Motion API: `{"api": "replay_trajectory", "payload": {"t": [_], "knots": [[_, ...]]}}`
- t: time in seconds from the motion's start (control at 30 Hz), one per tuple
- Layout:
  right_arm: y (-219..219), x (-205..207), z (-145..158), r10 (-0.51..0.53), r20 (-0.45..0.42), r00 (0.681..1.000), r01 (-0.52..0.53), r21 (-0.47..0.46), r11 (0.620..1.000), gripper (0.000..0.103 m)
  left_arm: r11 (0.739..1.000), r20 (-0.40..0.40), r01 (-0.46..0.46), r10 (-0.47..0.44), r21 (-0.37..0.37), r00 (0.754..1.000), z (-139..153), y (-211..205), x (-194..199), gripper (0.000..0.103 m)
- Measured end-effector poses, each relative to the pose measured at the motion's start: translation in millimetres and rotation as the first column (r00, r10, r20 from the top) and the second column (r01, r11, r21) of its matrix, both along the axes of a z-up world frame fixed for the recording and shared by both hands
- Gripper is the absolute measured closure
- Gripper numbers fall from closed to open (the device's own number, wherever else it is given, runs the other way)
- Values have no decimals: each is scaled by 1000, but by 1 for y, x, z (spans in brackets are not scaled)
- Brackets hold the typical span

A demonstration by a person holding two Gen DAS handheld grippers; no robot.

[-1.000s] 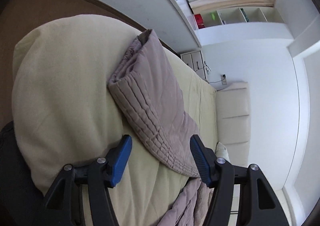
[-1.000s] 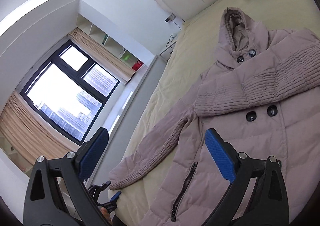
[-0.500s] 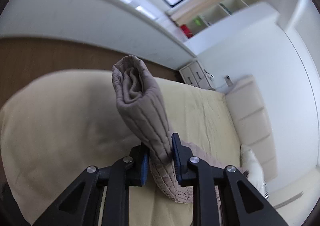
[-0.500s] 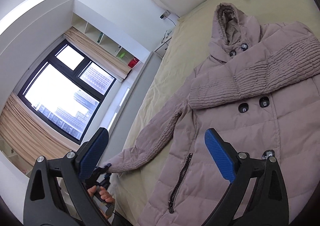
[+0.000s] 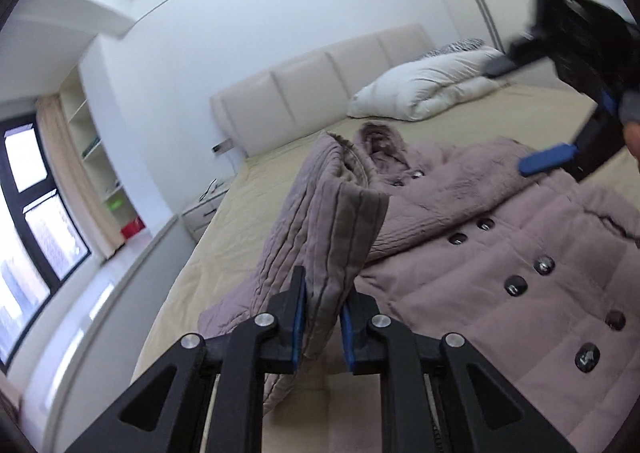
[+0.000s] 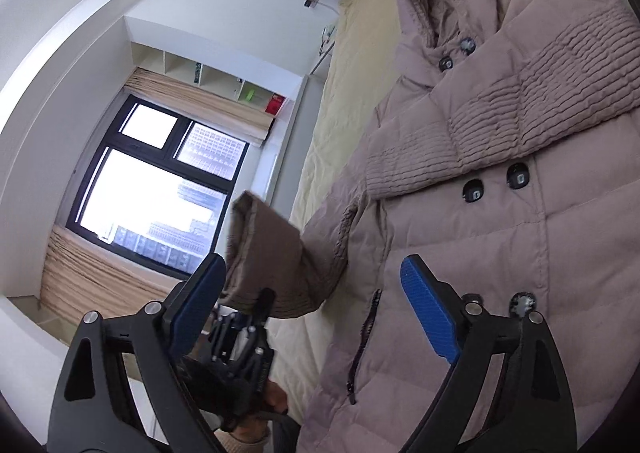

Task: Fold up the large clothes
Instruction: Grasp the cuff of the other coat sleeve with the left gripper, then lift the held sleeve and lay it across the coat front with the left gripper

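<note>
A mauve hooded padded coat [image 5: 500, 253] lies face up on the bed [image 5: 248, 205], one sleeve folded across its chest [image 6: 540, 109]. My left gripper [image 5: 322, 317] is shut on the other sleeve's cuff [image 5: 332, 221] and holds it lifted above the bed's edge; it also shows in the right wrist view [image 6: 268, 253]. My right gripper [image 6: 316, 313] is open and empty above the coat's lower front, near the zip pocket [image 6: 362, 345]. It shows in the left wrist view [image 5: 548, 161] at the upper right.
A white duvet [image 5: 424, 89] lies by the padded headboard [image 5: 320, 93]. A window [image 6: 160, 189], curtains and wall shelves [image 6: 224, 85] stand on the left side. A nightstand [image 5: 204, 209] stands beside the bed.
My left gripper closed on the sleeve cuff, lifted it and swung it toward the coat's body. My right gripper moved closer over the coat's front.
</note>
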State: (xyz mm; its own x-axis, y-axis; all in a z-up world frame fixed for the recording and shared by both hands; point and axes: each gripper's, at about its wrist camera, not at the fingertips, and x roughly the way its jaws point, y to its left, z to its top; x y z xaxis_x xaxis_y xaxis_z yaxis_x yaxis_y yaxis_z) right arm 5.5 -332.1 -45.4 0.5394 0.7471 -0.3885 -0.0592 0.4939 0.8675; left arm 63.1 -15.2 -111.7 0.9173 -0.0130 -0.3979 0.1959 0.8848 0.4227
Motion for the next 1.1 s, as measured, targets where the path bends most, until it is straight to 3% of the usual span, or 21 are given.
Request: {"api": "replay_trajectory", "payload": {"t": [0.1,0.27,0.43,0.5,0.63,0.67,0.73,0.77,0.83,0.9,0.97,1.1], "knots": [[12,14,-5,77,-34,996,-76,30,997,13,992,4,71,-72,101,997,-16,-28,-11,86],[37,36,-19,166,-126,978,-168,-9,986,15,990,2,81,-82,116,997,-16,-38,-18,86],[55,52,-43,209,-205,956,-206,32,978,45,989,9,89,-91,121,996,-13,-41,-21,86],[61,58,-44,220,-206,954,-218,30,975,69,988,11,91,-93,122,996,-16,-39,-23,86],[73,64,-23,228,-174,958,-239,-44,970,83,991,31,73,-77,112,997,-19,-34,-24,80],[75,65,-14,232,-156,960,-244,-63,968,84,993,43,69,-73,96,996,-18,-32,-26,77],[79,67,11,237,-110,965,-248,-101,964,85,997,63,38,-42,60,997,-16,-28,-28,57],[77,70,28,236,-85,968,-245,-116,963,85,999,75,18,-20,34,997,-15,-24,-29,52],[77,73,65,234,-24,972,-235,-140,962,86,998,86,-30,35,-60,996,-11,-10,-30,31],[81,78,104,237,36,971,-228,-164,960,86,983,79,-94,107,-157,991,-6,3,-24,23],[88,79,145,238,105,965,-217,-179,960,86,950,38,-148,164,-275,986,-2,17,-12,21],[93,80,220,211,245,946,-174,-165,971,86,850,-63,-266,267,-454,962,4,38,28,20]]}}
